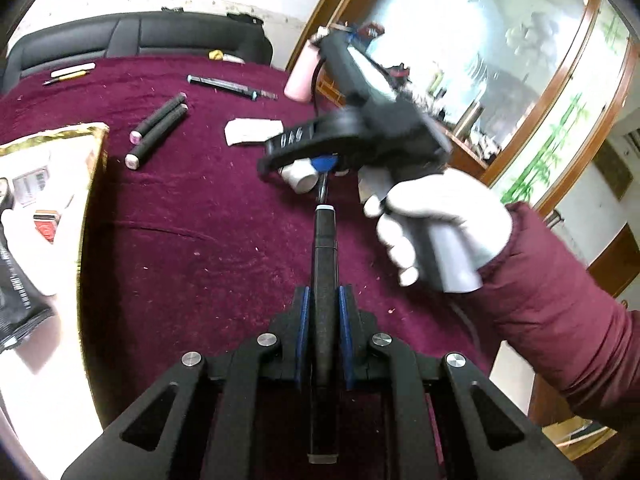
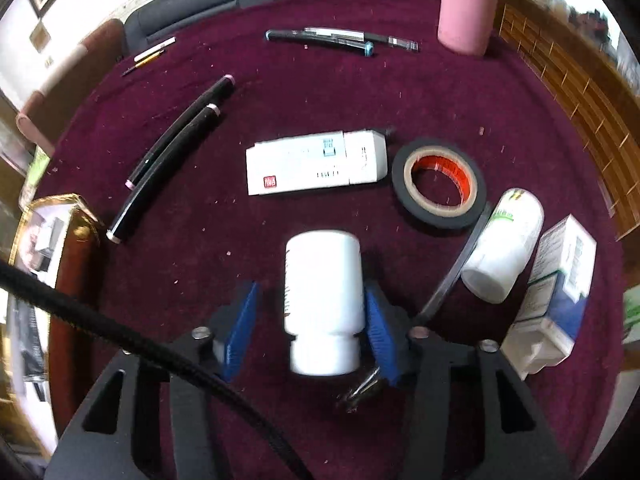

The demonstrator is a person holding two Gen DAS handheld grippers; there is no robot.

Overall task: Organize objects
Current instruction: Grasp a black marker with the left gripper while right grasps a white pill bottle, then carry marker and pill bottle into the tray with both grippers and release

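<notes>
Left wrist view: the left gripper (image 1: 323, 300) is clenching a black marker (image 1: 325, 264) above the maroon tablecloth (image 1: 208, 216). Right gripper (image 2: 310, 320) is straddling a lying white bottle (image 2: 323, 300); only its right pad (image 2: 380, 332) is touching it.

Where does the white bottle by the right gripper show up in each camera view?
Left wrist view: white bottle at centre, half hidden under the right gripper.
Right wrist view: same bottle low centre, between the blue pads.
Shared landmark: the two black markers lying side by side.
</notes>
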